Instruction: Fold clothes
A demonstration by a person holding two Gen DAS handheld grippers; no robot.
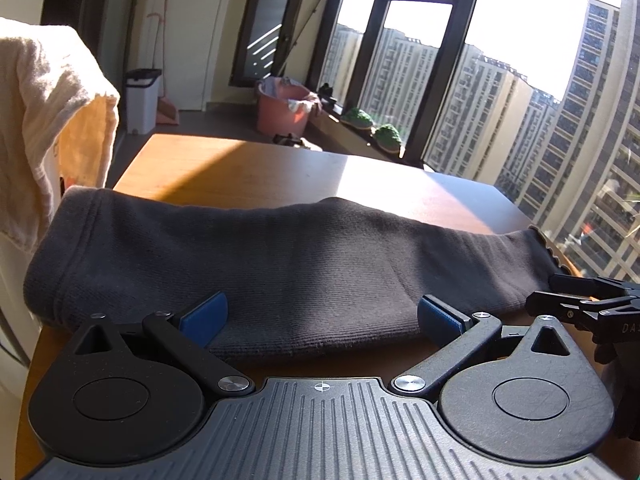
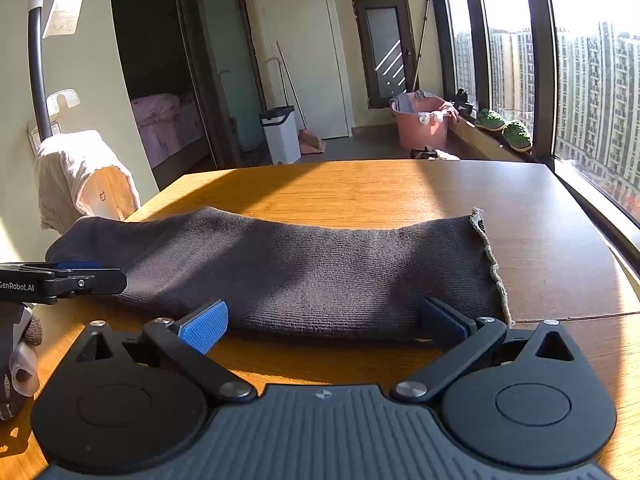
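A dark grey knitted garment [image 1: 280,264] lies folded into a long flat band across the wooden table [image 1: 248,168]; it also shows in the right wrist view [image 2: 304,268]. My left gripper [image 1: 320,320] is open, its blue pads [image 1: 204,320] wide apart at the garment's near edge, holding nothing. My right gripper [image 2: 322,320] is open too, pads [image 2: 204,326] spread at the near edge by the garment's right end. Each gripper shows in the other's view: the right one [image 1: 580,304] at the garment's right end, the left one [image 2: 68,280] at its left end.
A cream cloth [image 1: 44,120] hangs over a chair back left of the table [image 2: 400,192]. A large window [image 2: 592,100] runs along the right side. Beyond the table stand a pink basin [image 2: 422,124] and a white bin [image 2: 282,134].
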